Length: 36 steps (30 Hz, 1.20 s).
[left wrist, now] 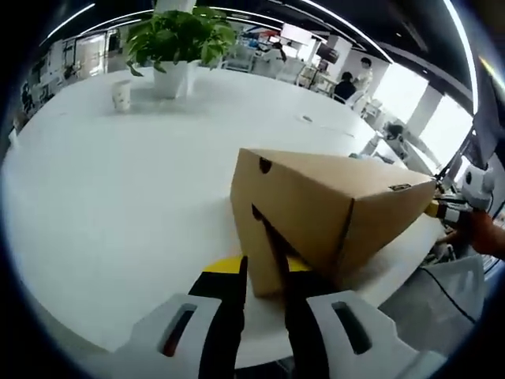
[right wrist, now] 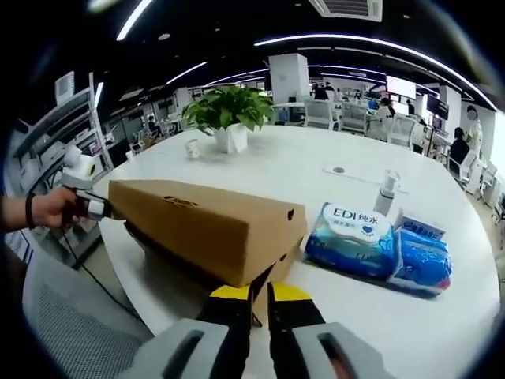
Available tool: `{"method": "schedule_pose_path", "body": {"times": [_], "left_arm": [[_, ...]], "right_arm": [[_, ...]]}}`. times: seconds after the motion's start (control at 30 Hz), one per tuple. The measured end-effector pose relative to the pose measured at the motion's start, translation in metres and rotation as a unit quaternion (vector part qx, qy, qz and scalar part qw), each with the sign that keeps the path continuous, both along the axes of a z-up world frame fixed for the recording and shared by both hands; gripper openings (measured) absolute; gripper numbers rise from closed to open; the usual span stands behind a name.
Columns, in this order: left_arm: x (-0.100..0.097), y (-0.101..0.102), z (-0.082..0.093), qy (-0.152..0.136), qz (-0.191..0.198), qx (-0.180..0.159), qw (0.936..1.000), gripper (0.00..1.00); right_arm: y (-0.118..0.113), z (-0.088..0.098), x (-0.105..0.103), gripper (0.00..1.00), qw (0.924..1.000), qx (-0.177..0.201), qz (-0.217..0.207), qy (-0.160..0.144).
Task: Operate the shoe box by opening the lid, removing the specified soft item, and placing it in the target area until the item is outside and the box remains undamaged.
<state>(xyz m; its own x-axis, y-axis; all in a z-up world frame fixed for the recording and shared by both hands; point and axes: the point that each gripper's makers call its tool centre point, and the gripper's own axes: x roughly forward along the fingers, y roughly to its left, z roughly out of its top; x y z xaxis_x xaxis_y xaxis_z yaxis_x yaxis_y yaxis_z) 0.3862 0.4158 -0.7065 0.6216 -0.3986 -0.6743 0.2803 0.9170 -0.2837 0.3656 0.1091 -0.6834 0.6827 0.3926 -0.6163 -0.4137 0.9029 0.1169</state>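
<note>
On the smooth white table [left wrist: 118, 197] sits the angular brown cardboard shoe box [left wrist: 316, 209]; left gripper [left wrist: 264, 276] at six o'clock pinches its corner edge. Right gripper [right wrist: 259, 304] clamps the lid [right wrist: 205, 213] corner.

Brown cardboard shoe box [right wrist: 209, 229] lies on white table [right wrist: 316, 166], lid [left wrist: 316, 201] slightly raised.

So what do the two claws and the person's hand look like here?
Left claw: black fingers, yellow patch between, on pale grey bodies with dark slots showing red. Right claw: black fingers, yellow tops, grey bodies. The hand wears a dark wristband; a thin black cable hangs below it.
</note>
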Motion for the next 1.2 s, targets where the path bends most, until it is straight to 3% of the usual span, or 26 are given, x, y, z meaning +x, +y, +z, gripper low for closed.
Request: {"method": "schedule_pose_path", "body": {"times": [0.43,1.2], "left_arm": [[-0.008,0.003,0.0,-0.01,-0.01,-0.004,0.9999,0.17],[-0.019,-0.002,-0.003,-0.003,-0.027,-0.006,0.9996,0.17]], "right_arm": [[-0.001,-0.005,-0.006,0.03,0.9999,-0.013,0.008,0.003],[0.002,-0.016,-0.014,0.05,0.9996,-0.012,0.02,0.014]]}}
